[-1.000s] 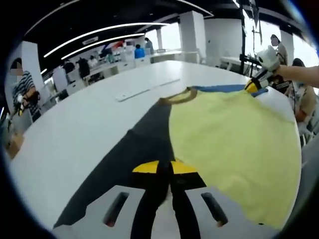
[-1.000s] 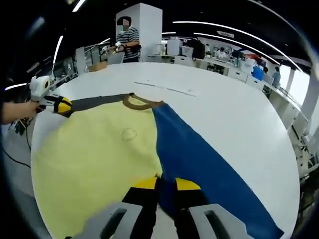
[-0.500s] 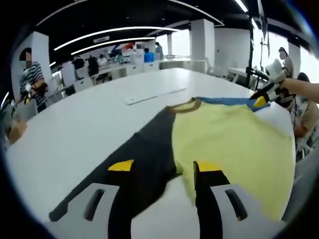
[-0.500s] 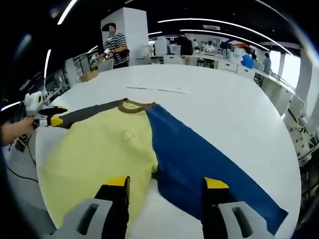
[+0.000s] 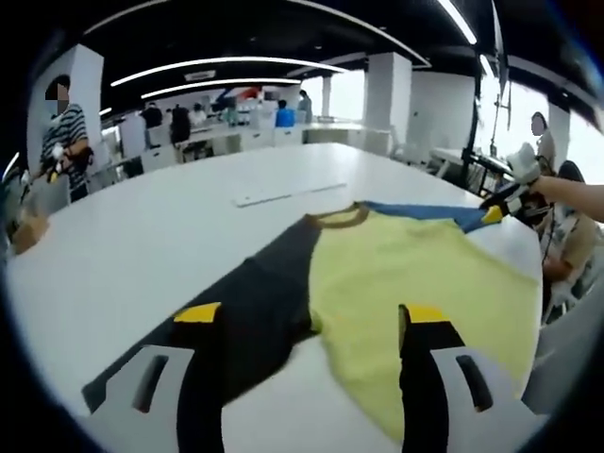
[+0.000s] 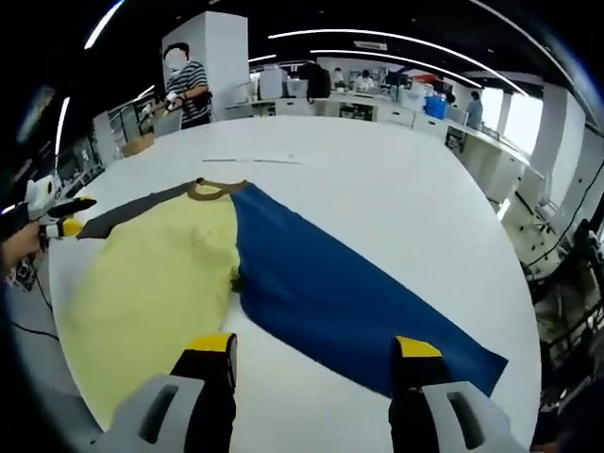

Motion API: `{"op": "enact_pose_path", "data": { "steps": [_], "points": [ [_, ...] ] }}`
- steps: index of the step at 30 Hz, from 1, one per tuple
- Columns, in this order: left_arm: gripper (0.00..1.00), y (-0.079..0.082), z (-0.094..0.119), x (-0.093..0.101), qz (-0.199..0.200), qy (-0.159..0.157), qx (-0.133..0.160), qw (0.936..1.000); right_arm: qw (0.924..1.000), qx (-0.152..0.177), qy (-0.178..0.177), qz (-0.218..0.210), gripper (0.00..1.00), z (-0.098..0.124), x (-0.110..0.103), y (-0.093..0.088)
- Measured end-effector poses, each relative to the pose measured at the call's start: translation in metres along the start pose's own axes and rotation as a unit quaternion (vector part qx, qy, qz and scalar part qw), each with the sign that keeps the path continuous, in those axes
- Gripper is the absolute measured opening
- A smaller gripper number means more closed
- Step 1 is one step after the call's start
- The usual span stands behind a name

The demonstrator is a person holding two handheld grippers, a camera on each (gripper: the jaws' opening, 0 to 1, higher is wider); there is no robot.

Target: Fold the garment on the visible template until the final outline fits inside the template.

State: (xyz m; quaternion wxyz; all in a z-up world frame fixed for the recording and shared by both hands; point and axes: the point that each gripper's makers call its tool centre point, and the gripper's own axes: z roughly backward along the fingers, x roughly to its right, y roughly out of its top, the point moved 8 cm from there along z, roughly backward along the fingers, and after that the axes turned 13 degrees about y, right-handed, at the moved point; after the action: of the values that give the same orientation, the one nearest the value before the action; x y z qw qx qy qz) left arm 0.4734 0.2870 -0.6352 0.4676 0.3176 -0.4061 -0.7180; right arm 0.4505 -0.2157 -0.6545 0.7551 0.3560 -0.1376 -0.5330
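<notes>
Lying flat on the white table (image 5: 142,236), the shirt (image 5: 396,274) points its collar away; both grippers (image 5: 311,316) (image 6: 311,344) gape, holding nothing; template indiscernible.

I count one garment (image 5: 377,274), one white table (image 5: 160,236), my two grippers (image 5: 310,316) (image 6: 316,347), several people behind.

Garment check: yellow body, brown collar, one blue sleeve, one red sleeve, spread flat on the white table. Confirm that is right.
Not quite. No sleeve is red: the garment has one blue sleeve and one dark grey sleeve, as the left gripper view shows. The yellow body, brown collar and white table are right.
</notes>
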Motion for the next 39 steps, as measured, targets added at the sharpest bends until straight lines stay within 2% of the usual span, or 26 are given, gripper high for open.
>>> {"op": "enact_pose_path", "data": {
  "steps": [2,4,9,12,17,22,27,29,31,33,39],
  "points": [
    [0.77,0.0,0.004,0.001,-0.003,-0.003,0.001,1.0,0.9999,0.004,-0.007,-0.009,0.63,0.004,0.006,-0.004],
    [0.79,0.0,0.008,0.003,0.011,-0.009,0.001,0.9999,0.9996,0.011,-0.024,-0.015,0.62,0.009,0.014,-0.009],
    [0.87,0.005,0.017,0.008,0.019,-0.021,0.015,0.9995,0.9977,0.022,-0.054,-0.033,0.6,0.021,0.031,-0.02],
    [0.9,0.007,0.023,0.01,0.037,-0.025,0.023,0.9987,0.9955,0.032,-0.076,-0.047,0.54,0.03,0.041,-0.027],
    [0.99,0.006,0.032,0.016,0.016,-0.031,0.028,0.999,0.9923,0.038,-0.102,-0.06,0.51,0.041,0.053,-0.037],
    [0.99,0.004,0.038,0.02,0.008,-0.037,0.032,0.9988,0.9894,0.035,-0.124,-0.068,0.47,0.048,0.066,-0.049],
    [0.99,0.003,0.043,0.023,-0.007,-0.036,0.035,0.9987,0.9835,0.047,-0.138,-0.108,0.43,0.055,0.079,-0.059],
    [0.99,0.003,0.044,0.023,-0.005,-0.035,0.036,0.9987,0.9814,0.052,-0.144,-0.115,0.41,0.056,0.082,-0.06],
    [0.99,0.003,0.046,0.022,-0.001,-0.032,0.039,0.9987,0.9784,0.073,-0.144,-0.129,0.4,0.056,0.084,-0.06],
    [0.99,0.002,0.047,0.022,0.007,-0.029,0.036,0.9989,0.9756,0.066,-0.146,-0.149,0.38,0.055,0.085,-0.064],
    [0.99,-0.002,0.055,0.021,0.009,-0.024,0.033,0.9991,0.9693,0.061,-0.16,-0.176,0.3,0.052,0.087,-0.07]
  ]
}}
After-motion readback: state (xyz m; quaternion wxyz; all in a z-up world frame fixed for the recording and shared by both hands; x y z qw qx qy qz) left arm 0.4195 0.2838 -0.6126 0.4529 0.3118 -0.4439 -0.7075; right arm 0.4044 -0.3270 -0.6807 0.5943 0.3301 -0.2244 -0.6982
